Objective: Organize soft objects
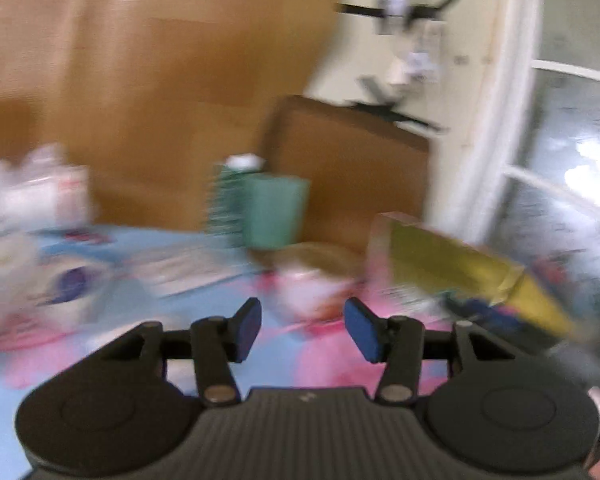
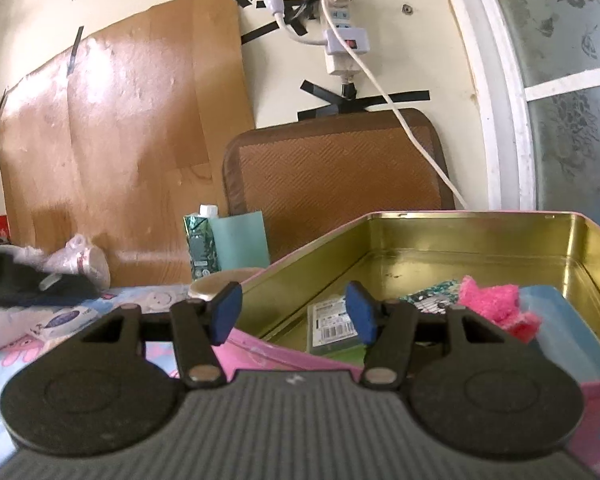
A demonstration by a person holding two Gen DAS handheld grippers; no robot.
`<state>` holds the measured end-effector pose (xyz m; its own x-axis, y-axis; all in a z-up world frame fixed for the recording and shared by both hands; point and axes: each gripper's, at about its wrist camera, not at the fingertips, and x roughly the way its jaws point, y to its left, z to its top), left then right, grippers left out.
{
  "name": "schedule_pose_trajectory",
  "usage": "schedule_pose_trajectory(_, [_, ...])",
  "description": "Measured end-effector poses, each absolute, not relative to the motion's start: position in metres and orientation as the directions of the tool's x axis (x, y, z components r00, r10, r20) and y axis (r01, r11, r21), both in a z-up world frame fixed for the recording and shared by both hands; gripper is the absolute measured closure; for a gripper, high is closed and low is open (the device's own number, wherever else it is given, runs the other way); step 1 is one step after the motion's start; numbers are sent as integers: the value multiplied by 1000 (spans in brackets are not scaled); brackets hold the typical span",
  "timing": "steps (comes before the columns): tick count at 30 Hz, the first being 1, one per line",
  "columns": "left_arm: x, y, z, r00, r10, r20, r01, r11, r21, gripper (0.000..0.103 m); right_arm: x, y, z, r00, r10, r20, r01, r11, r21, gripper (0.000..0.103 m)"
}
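An open gold-lined tin box (image 2: 480, 240) with a pink outside sits on the patterned bedsheet. Inside lie a fluffy pink soft item (image 2: 496, 304), a green patterned packet (image 2: 432, 294), a labelled pack (image 2: 330, 326) and a blue flat item (image 2: 560, 320). My right gripper (image 2: 292, 314) is open and empty at the box's near left corner. The left wrist view is blurred: my left gripper (image 1: 302, 332) is open and empty above the sheet, with a small pink-and-white object (image 1: 308, 292) ahead of it and the tin box (image 1: 460, 268) to its right.
A green carton (image 2: 200, 246) and a teal card (image 2: 240, 240) stand by a brown woven mat (image 2: 332, 168) against the wall. A dark cloth (image 2: 24, 280), a plastic bag (image 2: 76, 258) and a tissue pack (image 2: 40, 320) lie at the left. A round lid (image 2: 220, 280) lies beside the box.
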<state>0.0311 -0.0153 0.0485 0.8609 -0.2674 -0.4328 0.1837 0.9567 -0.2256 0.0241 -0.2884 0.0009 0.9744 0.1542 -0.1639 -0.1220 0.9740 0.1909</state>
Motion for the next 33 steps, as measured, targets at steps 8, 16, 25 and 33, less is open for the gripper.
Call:
schedule_pose_trajectory(8, [19, 107, 7, 810, 73, -582, -190, 971, -142, 56, 25, -238, 16, 898, 382, -218, -350, 921, 170, 48])
schedule_pose_trajectory(16, [10, 157, -4, 854, 10, -520, -223, 910, -349, 45, 68, -120, 25, 720, 543, -431, -571, 817, 76, 48])
schedule_pose_trajectory(25, [3, 168, -6, 884, -45, -466, -189, 876, -443, 43, 91, -13, 13, 702, 491, -515, -666, 709, -232, 68])
schedule_pose_trajectory(33, [-9, 171, -2, 916, -5, -400, -196, 866, -460, 43, 85, 2, -6, 704, 456, -545, -693, 608, -387, 99])
